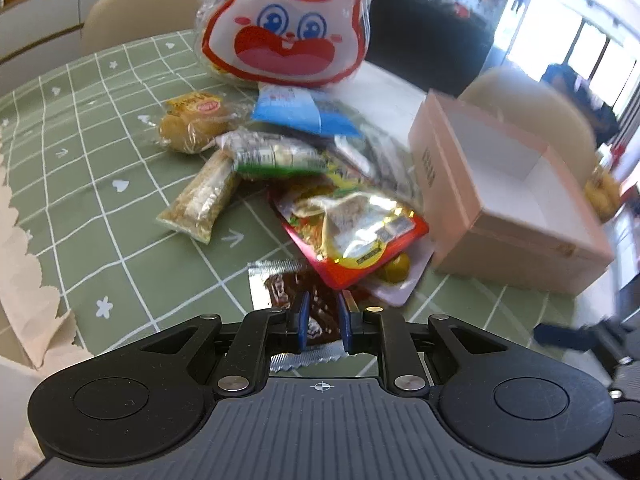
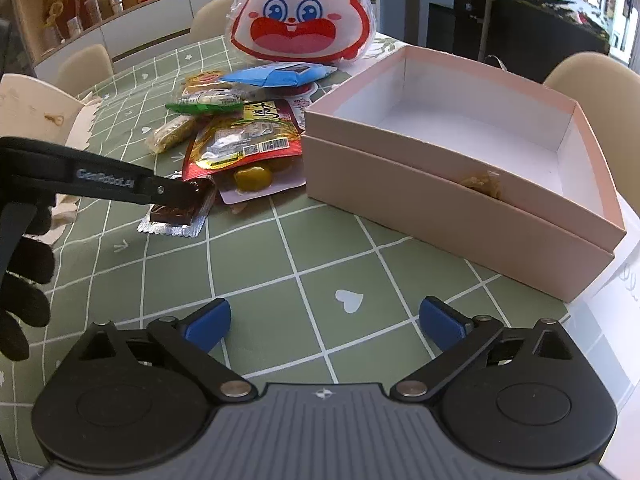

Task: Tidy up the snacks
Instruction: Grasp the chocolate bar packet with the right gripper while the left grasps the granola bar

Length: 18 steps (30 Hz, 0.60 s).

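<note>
holding a brown snack packet (image 1: 316, 316) in the left gripper (image 1: 323, 322), jaws clenched narrowly across the packet's dark middle. lying nearly flat on the green checked bench (image 2: 304, 240), with one crimped silver end (image 1: 276, 270) pointing away toward the snack pile and the other crimped end showing below the blue pads (image 1: 303, 322). running its long axis along the line of the gripper in the left wrist view; in the right wrist view, lying beside the near left edge of the pile, long axis slanting from lower left to upper right, under the tip of the left gripper (image 2: 192, 196).

hanging the right gripper (image 2: 324, 320) fully released above bare bench, blue pads (image 2: 208, 322) spread wide with nothing between them and a white heart mark (image 2: 349, 300) showing in the gap.

standing a pink box (image 2: 440, 196) to the right of the pile, open top upward, long side running from near the pile toward the far right, white inside. showing a small yellowish wrapped item (image 2: 482, 184) against the box's near inner wall.

crowding the pile: a red pouch (image 2: 240, 144) overlapping a pale packet with yellow-green pieces (image 2: 254, 180), a green-ended packet (image 2: 204, 102), a grain bar (image 2: 172, 134), a blue packet (image 2: 276, 76). standing a large rabbit-face bag (image 2: 300, 12) upright behind the pile. wrapping a black-gloved hand (image 2: 24, 280) around the left gripper's handle at the left edge of the right wrist view.
</note>
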Tool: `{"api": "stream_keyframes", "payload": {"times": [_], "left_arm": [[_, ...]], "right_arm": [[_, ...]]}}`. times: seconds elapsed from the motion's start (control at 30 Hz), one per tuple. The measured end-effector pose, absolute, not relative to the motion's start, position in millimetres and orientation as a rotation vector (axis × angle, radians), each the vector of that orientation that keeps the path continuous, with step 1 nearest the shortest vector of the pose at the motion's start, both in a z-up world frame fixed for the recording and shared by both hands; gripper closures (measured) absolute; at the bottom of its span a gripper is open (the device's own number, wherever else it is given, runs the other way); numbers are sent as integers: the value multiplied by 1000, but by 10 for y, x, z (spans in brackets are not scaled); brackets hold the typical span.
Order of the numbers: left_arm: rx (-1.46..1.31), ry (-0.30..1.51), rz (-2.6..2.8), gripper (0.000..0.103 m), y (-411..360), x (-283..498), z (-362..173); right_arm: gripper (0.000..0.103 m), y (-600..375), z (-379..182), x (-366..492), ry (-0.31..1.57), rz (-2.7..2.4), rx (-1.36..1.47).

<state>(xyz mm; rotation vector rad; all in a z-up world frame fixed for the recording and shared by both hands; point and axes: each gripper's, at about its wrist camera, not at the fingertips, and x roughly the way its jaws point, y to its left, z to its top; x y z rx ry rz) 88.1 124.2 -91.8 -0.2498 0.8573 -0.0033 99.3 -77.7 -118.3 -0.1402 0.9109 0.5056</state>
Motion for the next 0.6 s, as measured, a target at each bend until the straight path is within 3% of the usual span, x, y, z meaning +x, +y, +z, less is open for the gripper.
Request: {"api": "stream_keyframes", "payload": {"times": [0.23,0.33,0.57,0.6], "left_arm": [[-431,655,156,84,1778,902,-798],[-556,639,139,84,1937,988,-835],[-584,636,239,83,1939,1207,-954],[-587,643,244,83,1959,1178,-942]], "right_arm": [[0,-713,-1196,1010,925,478,-150],[14,-653,-1165,988,916,536,-217],[16,-337,-883,1061,779,646,-117],[20,-237,-874,1084,757,652,-113]]}}
